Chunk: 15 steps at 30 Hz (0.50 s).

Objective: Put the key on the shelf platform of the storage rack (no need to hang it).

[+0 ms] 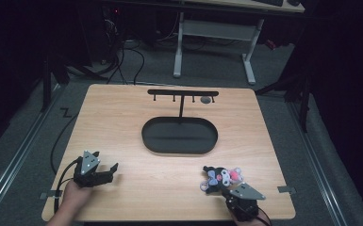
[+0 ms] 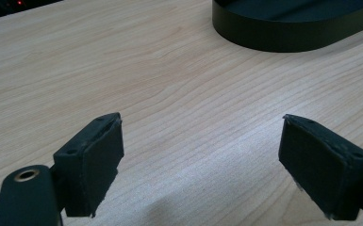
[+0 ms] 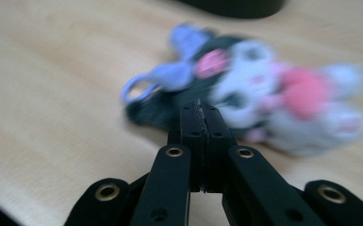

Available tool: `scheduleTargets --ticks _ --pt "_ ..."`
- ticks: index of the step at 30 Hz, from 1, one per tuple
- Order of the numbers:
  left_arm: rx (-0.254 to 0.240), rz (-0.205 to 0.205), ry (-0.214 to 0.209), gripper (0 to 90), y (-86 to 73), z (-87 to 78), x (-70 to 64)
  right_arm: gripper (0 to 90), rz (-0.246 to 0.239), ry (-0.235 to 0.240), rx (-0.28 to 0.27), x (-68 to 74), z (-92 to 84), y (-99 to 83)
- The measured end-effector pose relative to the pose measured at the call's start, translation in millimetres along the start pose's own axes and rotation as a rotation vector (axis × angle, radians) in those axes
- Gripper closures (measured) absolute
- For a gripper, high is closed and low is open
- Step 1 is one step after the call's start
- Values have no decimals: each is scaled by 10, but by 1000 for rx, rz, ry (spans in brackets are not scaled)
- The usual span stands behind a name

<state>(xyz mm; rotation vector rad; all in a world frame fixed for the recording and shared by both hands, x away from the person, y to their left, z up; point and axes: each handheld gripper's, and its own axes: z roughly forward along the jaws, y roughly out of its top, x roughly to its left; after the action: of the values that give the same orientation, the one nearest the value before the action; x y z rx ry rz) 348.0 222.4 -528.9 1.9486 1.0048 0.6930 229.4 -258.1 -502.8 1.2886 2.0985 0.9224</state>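
The right gripper [image 3: 199, 110] has its jaws pressed flat together, pad against pad, with its tip at the near edge of a small plush toy [image 3: 264, 101] that lies on the table [image 1: 122, 122] just ahead of it; whether any fabric is pinched between the pads cannot be told, since the view along the jaws is blurred. The toy is a black, white and pink figure with a pale purple ring [image 3: 139, 87] at one end, to the left of the jaw tips. Well beyond the toy stands a black oval tray [image 1: 179, 135] with a T-shaped hook stand [image 1: 183, 94] rising from its back. The left gripper [image 1: 109, 170] rests on the table far to the side with its jaws spread wide and nothing between them. Judging by this, the work is at the pick-up stage: the toy is being approached or nudged rather than lifted. The next move likely calls for opening the right jaws, closing them around the toy's body or ring, and carrying it up toward the stand's hooks.
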Motion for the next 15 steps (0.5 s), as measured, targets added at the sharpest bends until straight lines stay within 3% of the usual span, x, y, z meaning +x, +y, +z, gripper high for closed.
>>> scheduleTargets --ticks 3,7,10,15 --pt "2 5 -1 154 -1 0 -5 900 29 -107 -62 -181 -130 37" --pt "-5 10 -2 154 -12 -15 -9 900 75 -185 -108 -425 -130 87" --pt "-9 11 0 154 -18 -24 -9 900 107 -194 -116 -526 -64 126" --pt "-15 19 2 154 -26 -39 -18 900 111 -170 -105 -529 21 142"
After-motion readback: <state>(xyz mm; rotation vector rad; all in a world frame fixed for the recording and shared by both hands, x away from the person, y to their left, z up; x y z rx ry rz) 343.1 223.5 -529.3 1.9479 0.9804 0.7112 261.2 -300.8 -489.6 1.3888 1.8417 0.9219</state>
